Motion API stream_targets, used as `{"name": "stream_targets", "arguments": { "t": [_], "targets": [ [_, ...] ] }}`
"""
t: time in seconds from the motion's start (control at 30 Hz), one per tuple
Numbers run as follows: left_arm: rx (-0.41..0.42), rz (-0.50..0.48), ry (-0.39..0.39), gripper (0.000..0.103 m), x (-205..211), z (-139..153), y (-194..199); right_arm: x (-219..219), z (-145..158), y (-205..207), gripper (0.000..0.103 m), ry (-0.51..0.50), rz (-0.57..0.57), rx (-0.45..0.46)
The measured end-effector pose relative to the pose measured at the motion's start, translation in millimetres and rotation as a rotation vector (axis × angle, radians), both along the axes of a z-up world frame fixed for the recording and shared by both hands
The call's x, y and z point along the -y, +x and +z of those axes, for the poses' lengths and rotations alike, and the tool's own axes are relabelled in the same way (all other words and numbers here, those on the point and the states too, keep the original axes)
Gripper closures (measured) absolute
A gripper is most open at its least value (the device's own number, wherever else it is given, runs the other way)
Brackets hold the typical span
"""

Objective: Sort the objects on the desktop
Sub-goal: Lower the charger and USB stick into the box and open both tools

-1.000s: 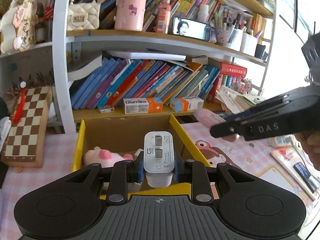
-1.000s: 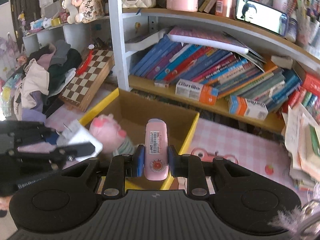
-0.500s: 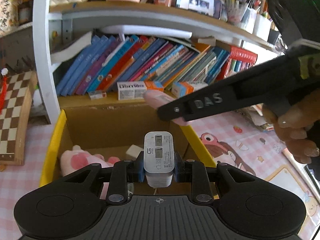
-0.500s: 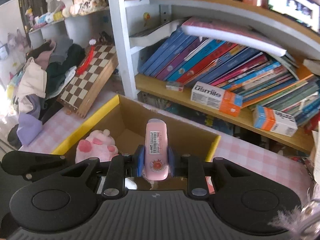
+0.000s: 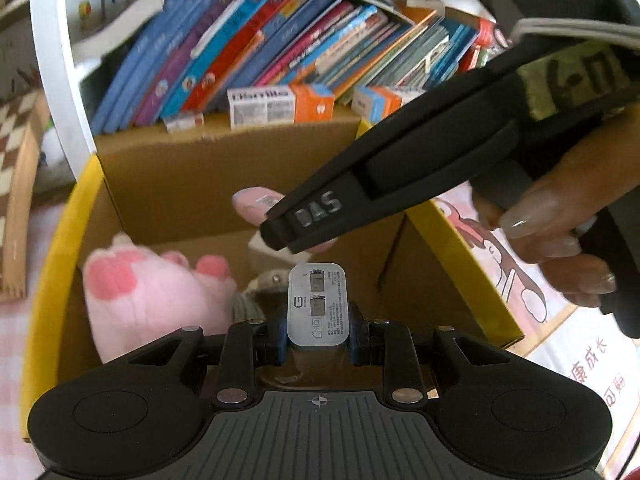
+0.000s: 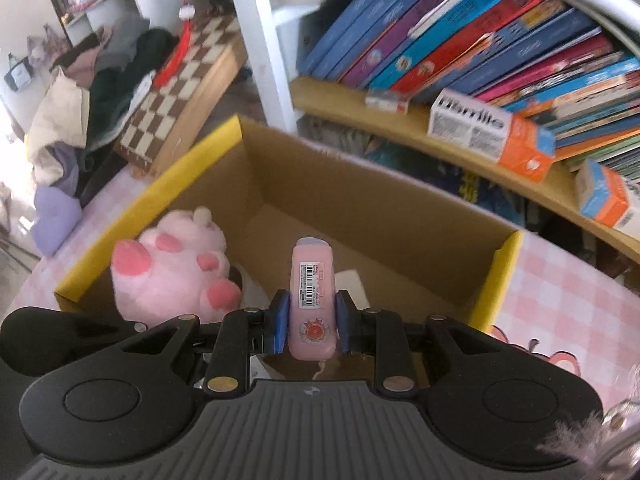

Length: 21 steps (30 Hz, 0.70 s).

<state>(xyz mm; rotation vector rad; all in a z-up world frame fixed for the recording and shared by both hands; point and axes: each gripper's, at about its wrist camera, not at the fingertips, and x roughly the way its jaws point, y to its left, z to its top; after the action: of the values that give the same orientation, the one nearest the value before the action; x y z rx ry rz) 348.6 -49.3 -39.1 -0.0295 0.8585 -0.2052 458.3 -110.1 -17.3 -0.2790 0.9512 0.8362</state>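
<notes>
My left gripper is shut on a white charger plug, held over the open cardboard box with yellow rims. My right gripper is shut on a pink tube with a barcode label, also over the box. In the left wrist view the right gripper's black arm crosses from the right, with the pink tube's tip sticking out past it. A pink plush toy lies in the box's left part; it also shows in the right wrist view.
A white shelf post and a shelf of leaning books stand behind the box, with small cartons in front. A chessboard leans at the left. A small white item lies in the box. The table has a pink checked cloth.
Both grippers have moved forward and down over the box, each still holding its object. The box interior now fills more of both views.
</notes>
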Motion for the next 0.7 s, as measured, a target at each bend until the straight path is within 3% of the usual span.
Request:
{"name": "stream_targets", "arguments": {
  "t": [0.23, 0.57, 0.63, 0.7],
  "targets": [
    [-0.032, 0.039, -0.043, 0.078, -9.4, -4.0, 2.1, -11.9, -24.8, 9.3, 0.080, -0.052, 0.045, -0.048],
    [-0.018, 0.055, -0.015, 0.074, -7.6, -0.8, 2.6, -18.3, -30.5, 11.5, 0.080, -0.060, 0.077, -0.044],
    [-0.012, 0.061, -0.010, 0.067, -7.3, 0.4, 2.1, -17.5, -30.3, 12.8, 0.080, -0.054, 0.070, -0.050],
    [-0.001, 0.061, -0.010, 0.049, -6.3, 2.8, -0.1, -16.0, -29.3, 14.1, 0.079, -0.043, 0.060, -0.053]
  ]
}}
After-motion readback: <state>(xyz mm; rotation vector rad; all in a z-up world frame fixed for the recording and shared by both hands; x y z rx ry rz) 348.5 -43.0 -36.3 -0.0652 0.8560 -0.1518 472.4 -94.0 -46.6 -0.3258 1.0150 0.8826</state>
